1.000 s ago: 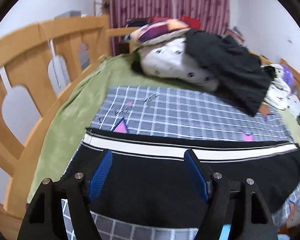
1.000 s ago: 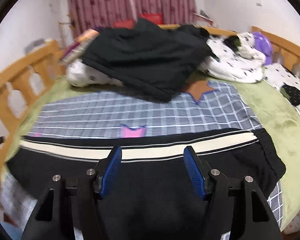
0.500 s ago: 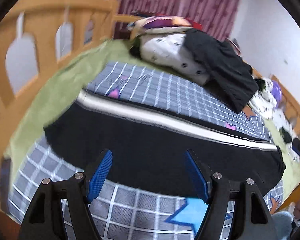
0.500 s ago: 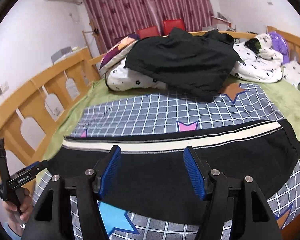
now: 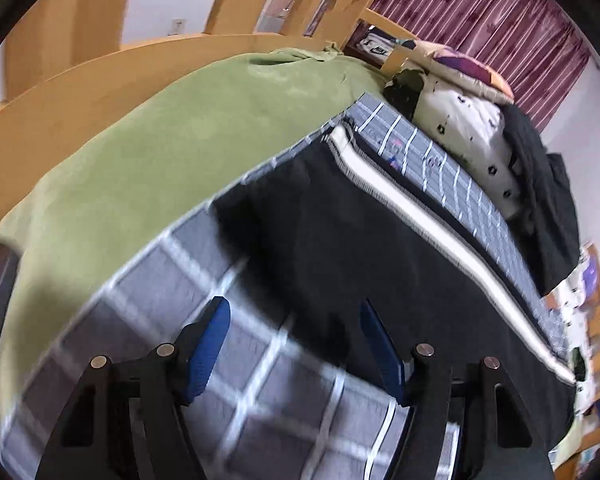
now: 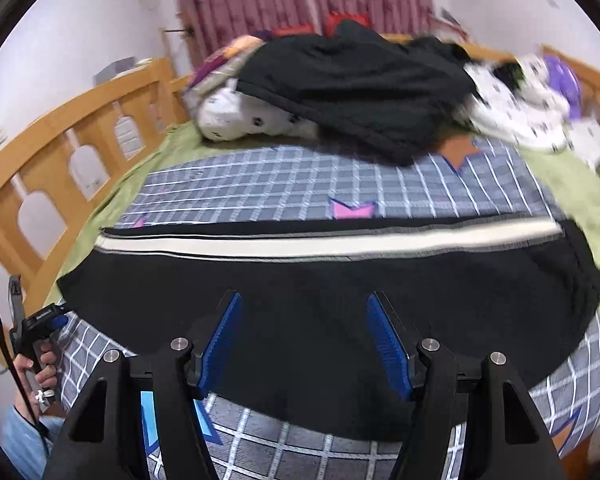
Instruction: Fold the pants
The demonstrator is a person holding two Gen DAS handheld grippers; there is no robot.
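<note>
Left wrist view, tilted and blurred: one pair of black pants [image 5: 332,240] with a single cream stripe, lying flat across the middle and right of the frame on one grey checked sheet [image 5: 260,364]; one green blanket [image 5: 160,140] at upper left, against one wooden bed rail [image 5: 60,92]; one white spotted pillow [image 5: 468,128] and one dark garment [image 5: 540,200] at upper right, below one maroon curtain [image 5: 480,4]. Left gripper [image 5: 294,344] at bottom centre, jaws moderately apart after just closing a little, nothing pinched; the pants' near edge seen between the blue pads [image 5: 208,344], contact not clear. A Nike logo readable on a dark item [image 5: 374,46] near the top centre. Right wrist view: the same pants [image 6: 340,300] spread across the middle of the frame, stripe toward the top; one dark garment [image 6: 360,92] piled at upper centre. Right gripper [image 6: 304,344] at bottom centre, jaws moderately apart, gripping nothing, over the black cloth. At lower left, one hand [image 6: 40,368] around the other gripper's handle, with small lettering too blurred to read.
</note>
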